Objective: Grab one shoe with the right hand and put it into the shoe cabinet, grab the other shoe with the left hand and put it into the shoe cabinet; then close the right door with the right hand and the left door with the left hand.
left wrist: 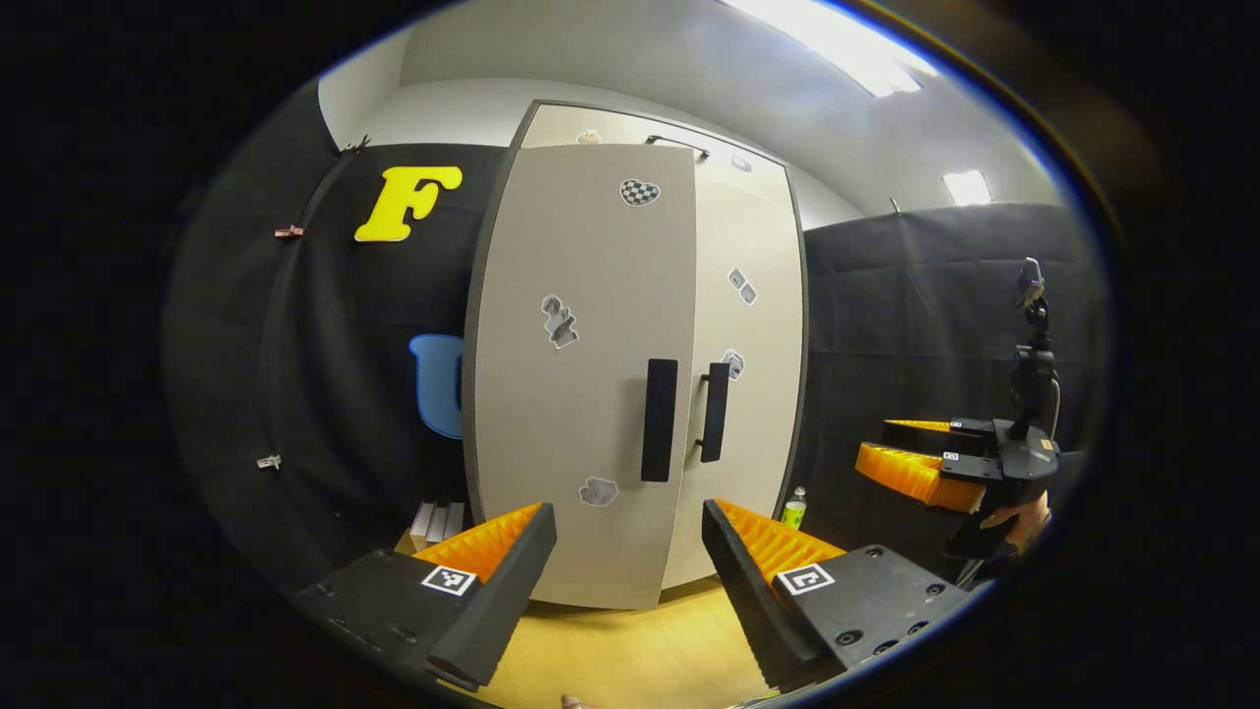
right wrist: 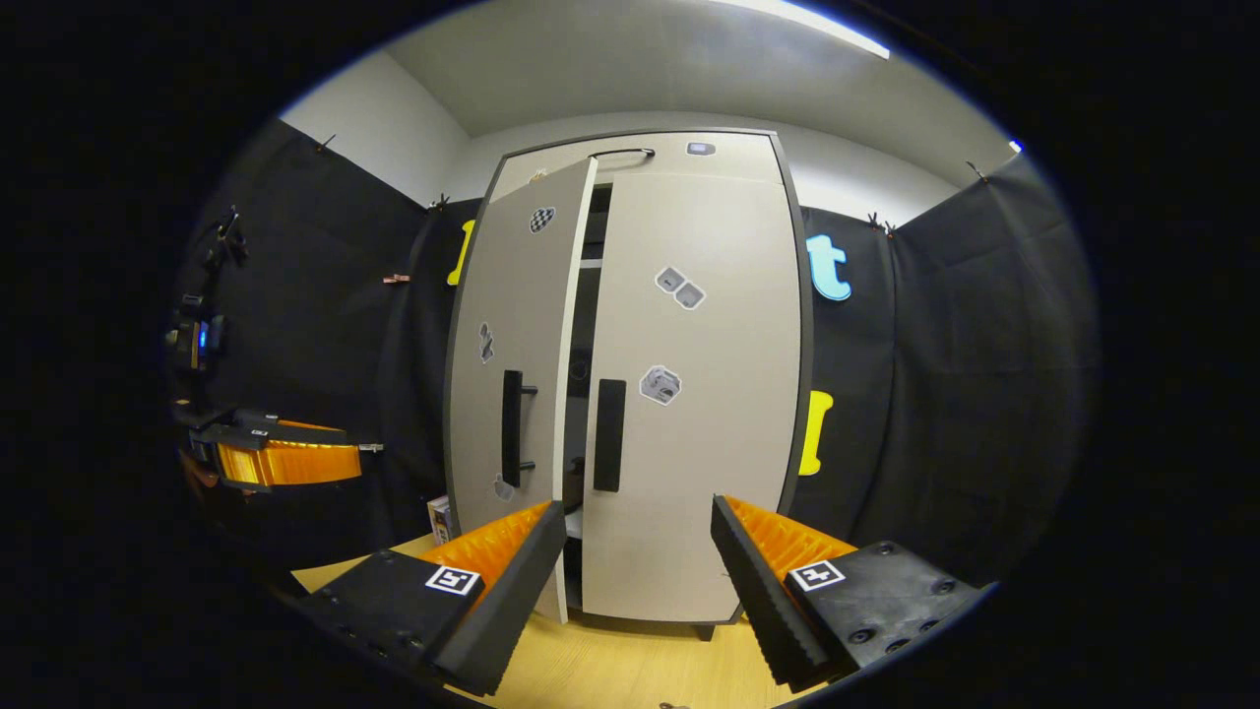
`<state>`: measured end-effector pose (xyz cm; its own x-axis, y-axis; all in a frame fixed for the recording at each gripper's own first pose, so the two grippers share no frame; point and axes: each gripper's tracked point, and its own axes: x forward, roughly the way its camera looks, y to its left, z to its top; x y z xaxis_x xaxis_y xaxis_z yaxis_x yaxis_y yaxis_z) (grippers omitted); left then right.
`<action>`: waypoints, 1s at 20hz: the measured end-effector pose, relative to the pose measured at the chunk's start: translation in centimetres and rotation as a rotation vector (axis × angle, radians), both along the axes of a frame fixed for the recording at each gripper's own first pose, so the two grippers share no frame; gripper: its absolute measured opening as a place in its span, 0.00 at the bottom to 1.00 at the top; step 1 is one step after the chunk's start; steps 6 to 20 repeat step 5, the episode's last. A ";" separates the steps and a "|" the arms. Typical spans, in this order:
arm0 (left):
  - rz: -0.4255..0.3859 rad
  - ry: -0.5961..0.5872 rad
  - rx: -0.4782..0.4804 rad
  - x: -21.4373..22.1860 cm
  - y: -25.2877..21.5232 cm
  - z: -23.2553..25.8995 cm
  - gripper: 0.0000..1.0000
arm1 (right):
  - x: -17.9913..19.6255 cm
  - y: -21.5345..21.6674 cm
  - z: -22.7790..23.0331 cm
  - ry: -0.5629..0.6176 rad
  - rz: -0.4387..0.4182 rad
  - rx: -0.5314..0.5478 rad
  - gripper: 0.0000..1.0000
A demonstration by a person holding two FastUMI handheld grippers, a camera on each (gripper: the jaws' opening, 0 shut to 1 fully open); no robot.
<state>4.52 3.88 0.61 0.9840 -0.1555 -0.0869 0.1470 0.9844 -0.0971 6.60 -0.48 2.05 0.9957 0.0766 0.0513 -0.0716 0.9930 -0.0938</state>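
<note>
Two tall pale doors front the shoe cabinet (left wrist: pixel 630 374) in the left gripper view, where it stands upright on a yellow wooden surface (left wrist: pixel 630 660) against the black cloth wall. Its left door (left wrist: pixel 581 374) stands slightly ajar, its free edge forward of the right door (left wrist: pixel 753 374), and each door carries a long black vertical handle near the middle seam and a few small grey stickers. The left gripper (left wrist: pixel 628 566) sits low in front of the cabinet with its jaws wide apart and nothing between them. Off to the right, the right gripper (left wrist: pixel 920 463) is held by a hand (left wrist: pixel 1024 522), well clear of the cabinet; a small green bottle (left wrist: pixel 793 508) stands by the cabinet's right foot. In the right gripper view the same cabinet (right wrist: pixel 630 384) has a dark frame and a thin handle on top; its right door (right wrist: pixel 699 394) lies shut flat, while the left door (right wrist: pixel 512 364) swings outward, leaving a dark gap with a shelf edge visible inside. The right gripper (right wrist: pixel 638 571) points at the cabinet's base, jaws spread and empty. The left gripper (right wrist: pixel 295 458) hangs at the far left, apart from the open door.
</note>
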 end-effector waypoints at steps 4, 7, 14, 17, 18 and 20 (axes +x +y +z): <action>-0.012 -0.004 -0.014 -1.0 -0.1 0.0 0.95 | -1.1 1.2 0.2 0.000 0.005 -0.006 0.98; -0.020 -0.001 -0.022 -1.2 -0.2 0.0 0.95 | -1.5 1.4 0.2 -0.002 0.003 -0.006 0.98; -0.020 -0.001 -0.022 -1.2 -0.2 0.0 0.95 | -1.5 1.4 0.2 -0.002 0.003 -0.006 0.98; -0.020 -0.001 -0.022 -1.2 -0.2 0.0 0.95 | -1.5 1.4 0.2 -0.002 0.003 -0.006 0.98; -0.020 -0.001 -0.022 -1.2 -0.2 0.0 0.95 | -1.5 1.4 0.2 -0.002 0.003 -0.006 0.98; -0.020 -0.001 -0.022 -1.2 -0.2 0.0 0.95 | -1.5 1.4 0.2 -0.002 0.003 -0.006 0.98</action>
